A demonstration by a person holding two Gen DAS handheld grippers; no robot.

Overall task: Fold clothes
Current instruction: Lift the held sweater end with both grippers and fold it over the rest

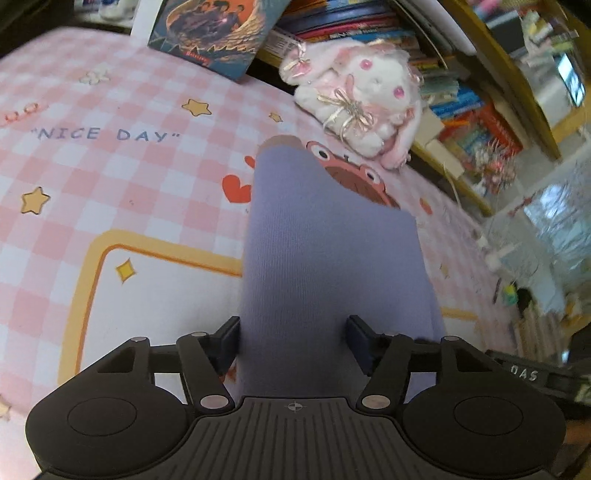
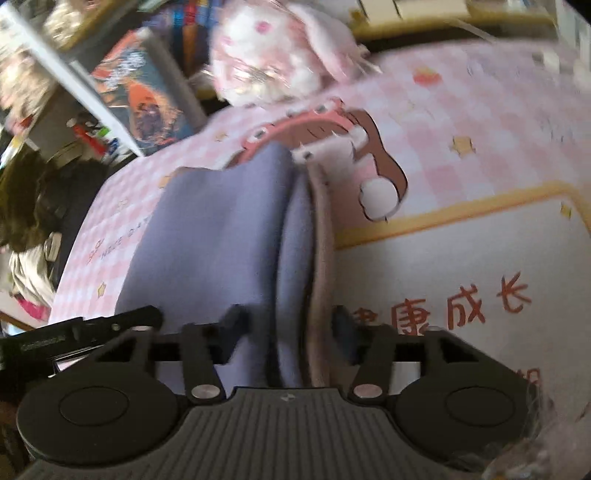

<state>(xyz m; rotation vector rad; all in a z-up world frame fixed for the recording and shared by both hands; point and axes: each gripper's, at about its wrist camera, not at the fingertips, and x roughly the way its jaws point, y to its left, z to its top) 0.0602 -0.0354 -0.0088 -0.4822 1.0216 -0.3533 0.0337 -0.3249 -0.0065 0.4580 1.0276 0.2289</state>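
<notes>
A lavender knit garment (image 1: 325, 258) with a dusty pink edge lies folded on a pink checked play mat (image 1: 110, 177). My left gripper (image 1: 293, 341) is shut on the near end of the garment, its fabric bunched between the fingers. In the right wrist view the same garment (image 2: 229, 236) shows in several layers with a pink band on its right side. My right gripper (image 2: 286, 332) is shut on those layers near their near end. The other gripper's black body (image 2: 74, 332) shows at the left.
A white and pink plush rabbit (image 1: 354, 96) sits at the mat's far edge, with an illustrated book (image 1: 210, 33) leaning to its left. Shelves of books (image 1: 461, 110) stand behind. Small clutter (image 1: 517, 291) lies on the floor at the right.
</notes>
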